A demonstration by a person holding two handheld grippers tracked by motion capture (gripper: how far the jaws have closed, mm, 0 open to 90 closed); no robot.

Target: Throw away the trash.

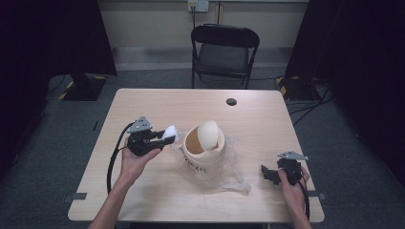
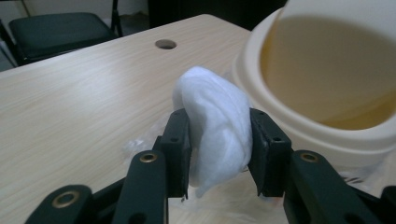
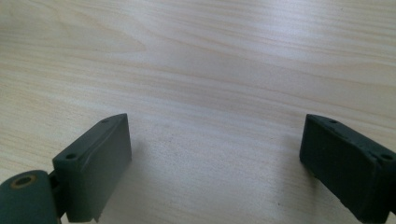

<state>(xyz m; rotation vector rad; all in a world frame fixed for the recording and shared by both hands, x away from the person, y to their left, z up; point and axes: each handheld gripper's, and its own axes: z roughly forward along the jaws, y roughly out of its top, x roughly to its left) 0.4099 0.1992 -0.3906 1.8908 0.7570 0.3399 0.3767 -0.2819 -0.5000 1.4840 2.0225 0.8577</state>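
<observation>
Your left tongs [image 2: 219,140] are clenched on the white wad [image 2: 215,126], held just above the worktop [image 1: 143,191] beside the cream pot [image 1: 205,148]. The pot's tilted mouth lies just ahead of the wad and to its right, so the left hand is by far the nearer. Your right tongs [image 3: 215,163] gape, released, over bare worktop well away from the pot.

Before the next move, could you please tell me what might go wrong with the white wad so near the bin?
1. The left tool pinches the soft wad by its middle only, so it could slip out short of the bin.
2. The bin's swing lid is tilted and partly covers the opening, so the wad may catch on it.
3. The bin sits on loose plastic film and may slide if pushed.
</observation>
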